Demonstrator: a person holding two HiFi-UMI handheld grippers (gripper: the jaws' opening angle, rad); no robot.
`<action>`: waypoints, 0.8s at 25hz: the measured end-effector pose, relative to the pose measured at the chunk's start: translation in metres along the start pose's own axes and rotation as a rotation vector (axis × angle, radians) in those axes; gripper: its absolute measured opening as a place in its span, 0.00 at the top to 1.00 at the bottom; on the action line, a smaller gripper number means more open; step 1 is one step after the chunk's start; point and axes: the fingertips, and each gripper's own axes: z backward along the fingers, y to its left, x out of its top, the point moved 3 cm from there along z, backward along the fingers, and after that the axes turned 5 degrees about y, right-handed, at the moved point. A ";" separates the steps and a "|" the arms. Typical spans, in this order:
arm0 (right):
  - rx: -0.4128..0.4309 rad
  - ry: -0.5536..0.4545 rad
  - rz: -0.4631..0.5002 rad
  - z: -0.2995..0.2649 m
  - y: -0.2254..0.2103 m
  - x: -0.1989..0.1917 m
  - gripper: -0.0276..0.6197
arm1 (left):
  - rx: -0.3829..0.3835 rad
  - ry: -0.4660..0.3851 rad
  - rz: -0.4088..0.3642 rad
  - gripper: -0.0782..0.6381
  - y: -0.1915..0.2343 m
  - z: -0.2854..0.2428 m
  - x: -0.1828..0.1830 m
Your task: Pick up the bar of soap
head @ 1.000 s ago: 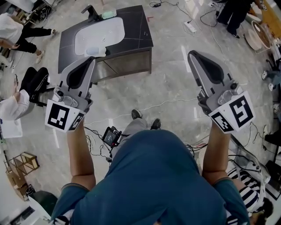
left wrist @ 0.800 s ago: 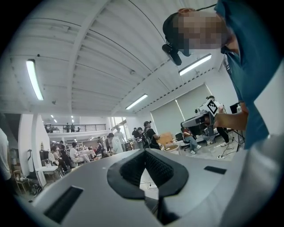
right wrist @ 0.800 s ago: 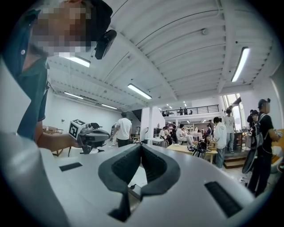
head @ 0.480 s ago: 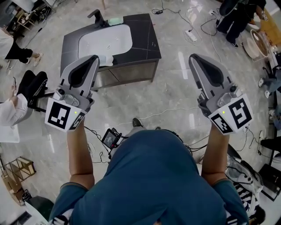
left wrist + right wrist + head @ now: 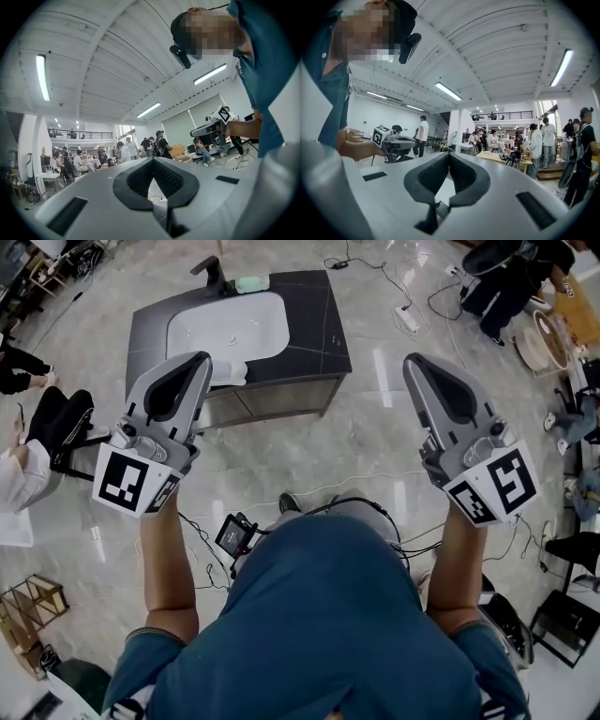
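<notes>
A pale green bar of soap (image 5: 248, 283) lies on the back rim of a dark vanity top (image 5: 319, 320), just right of a black faucet (image 5: 208, 273) and behind the white basin (image 5: 230, 326). Both grippers are held level in the air, well short of the vanity. My left gripper (image 5: 201, 358) is shut with nothing in it; in the head view its tip overlaps the vanity's front left corner. My right gripper (image 5: 411, 360) is shut and empty too, over bare floor to the right of the vanity. In the gripper views the left gripper (image 5: 153, 161) and right gripper (image 5: 449, 154) pads meet.
A white object (image 5: 231, 371) sits at the basin's front edge. Cables and a power strip (image 5: 407, 319) lie on the marble floor behind the vanity. A seated person (image 5: 42, 442) is at the left, more people at the far right. A small device (image 5: 234, 533) hangs by my feet.
The vanity has come closer and shifted right in the head view as I walk toward it. Both grippers keep the same pose, still shut.
</notes>
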 end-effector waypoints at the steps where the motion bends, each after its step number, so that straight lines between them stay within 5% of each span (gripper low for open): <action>1: 0.012 0.005 -0.001 -0.005 0.000 -0.001 0.93 | 0.007 0.004 0.006 0.89 0.002 0.000 -0.002; 20: 0.218 -0.053 -0.021 -0.061 -0.085 -0.014 0.93 | 0.191 0.110 -0.013 0.89 0.017 -0.053 -0.004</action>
